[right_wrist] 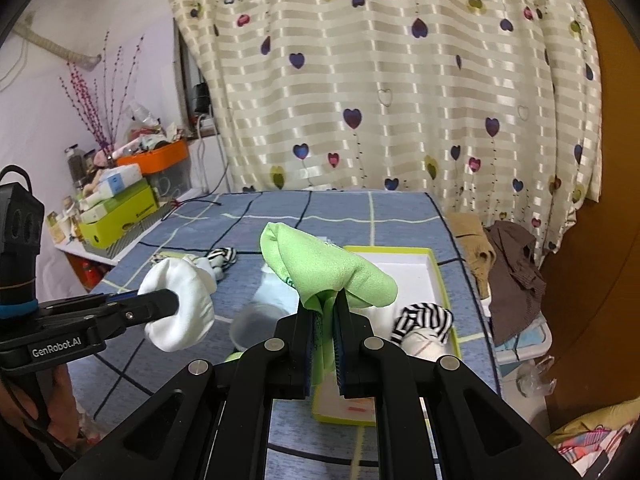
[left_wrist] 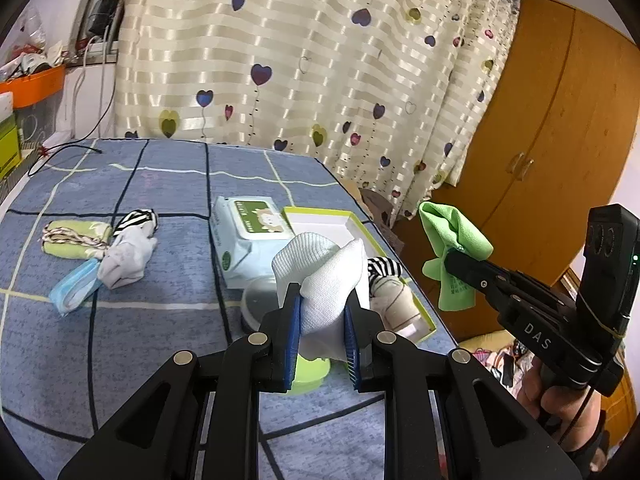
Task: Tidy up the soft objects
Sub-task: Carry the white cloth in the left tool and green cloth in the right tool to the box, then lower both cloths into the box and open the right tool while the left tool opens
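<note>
Left gripper (left_wrist: 322, 300) pinching white sock (left_wrist: 326, 276), right gripper (right_wrist: 325, 312) pinching green cloth (right_wrist: 324, 268); loose drooping folds risk snagging green-rimmed box (right_wrist: 438, 272) wall near bed's right edge.

1. A home bedroom: a bed under a blue checked sheet (left_wrist: 160, 184).
2. At 12 o'clock, a heart-print curtain (left_wrist: 320, 60).
3. At 3 o'clock, a wooden wardrobe (left_wrist: 552, 120).

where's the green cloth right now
The green cloth is pinched in the right gripper, held up in the air above the near end of the yellow-edged box, right of the white cloth in the left gripper.
</note>
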Demonstrator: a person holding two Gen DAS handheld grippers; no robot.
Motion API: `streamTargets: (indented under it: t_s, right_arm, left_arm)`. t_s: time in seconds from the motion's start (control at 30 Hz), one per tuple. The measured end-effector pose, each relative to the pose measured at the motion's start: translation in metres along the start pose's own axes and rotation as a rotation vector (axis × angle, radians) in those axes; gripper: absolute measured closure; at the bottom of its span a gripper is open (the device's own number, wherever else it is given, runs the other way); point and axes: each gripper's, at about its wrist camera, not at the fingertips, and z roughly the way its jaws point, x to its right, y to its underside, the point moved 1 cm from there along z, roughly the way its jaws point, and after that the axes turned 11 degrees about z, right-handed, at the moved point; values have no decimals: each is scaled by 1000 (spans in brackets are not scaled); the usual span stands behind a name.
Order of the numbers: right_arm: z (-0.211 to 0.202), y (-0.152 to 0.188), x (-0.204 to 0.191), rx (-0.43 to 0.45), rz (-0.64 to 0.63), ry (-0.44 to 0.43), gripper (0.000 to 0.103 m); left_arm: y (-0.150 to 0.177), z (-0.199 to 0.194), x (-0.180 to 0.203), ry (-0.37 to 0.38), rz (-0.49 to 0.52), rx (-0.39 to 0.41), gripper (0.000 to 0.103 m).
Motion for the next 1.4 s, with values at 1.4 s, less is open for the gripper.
streamTargets:
  t_s: [1.4]
  right_arm:
    - [160,-9,107,-252,37,96,94]
  left_arm:
    - [-36,130,28,13,12,-179,83]
